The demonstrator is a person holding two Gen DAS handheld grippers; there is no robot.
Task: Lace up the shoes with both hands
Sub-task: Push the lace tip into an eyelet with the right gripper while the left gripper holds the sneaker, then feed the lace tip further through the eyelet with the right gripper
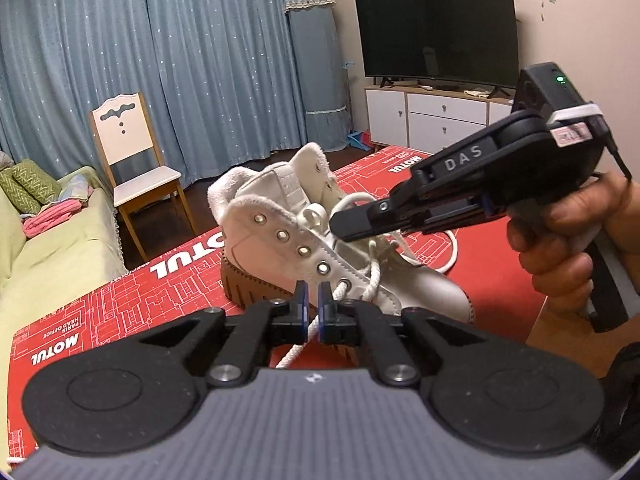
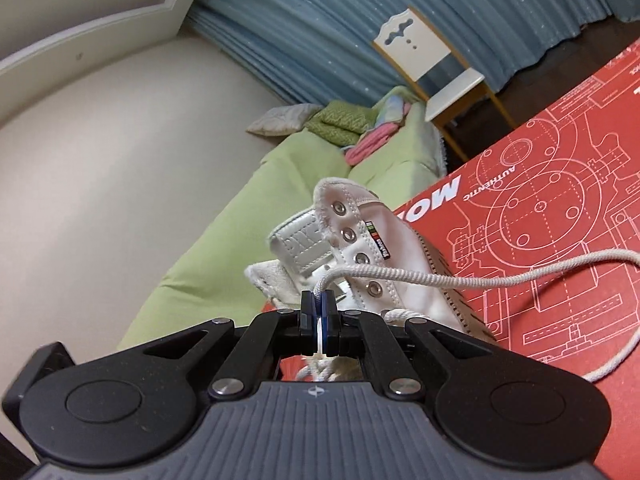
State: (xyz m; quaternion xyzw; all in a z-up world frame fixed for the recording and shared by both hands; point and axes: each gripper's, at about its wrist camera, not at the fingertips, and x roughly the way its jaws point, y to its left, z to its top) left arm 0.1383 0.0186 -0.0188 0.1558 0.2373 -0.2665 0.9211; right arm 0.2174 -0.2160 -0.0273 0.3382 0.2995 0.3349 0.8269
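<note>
We see the white shoe (image 1: 340,240) standing on the red mat (image 1: 120,304), our left gripper (image 1: 313,300) nearly closed with the lace (image 2: 440,278) between its pads, and our right gripper (image 2: 318,312) pinching another stretch of it.

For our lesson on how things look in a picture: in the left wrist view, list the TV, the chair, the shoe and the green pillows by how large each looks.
Largest to smallest, as they look:
1. shoe, though it lies nearest the camera
2. TV
3. chair
4. green pillows
Shoe and TV look close, so that pair is unsure.
</note>
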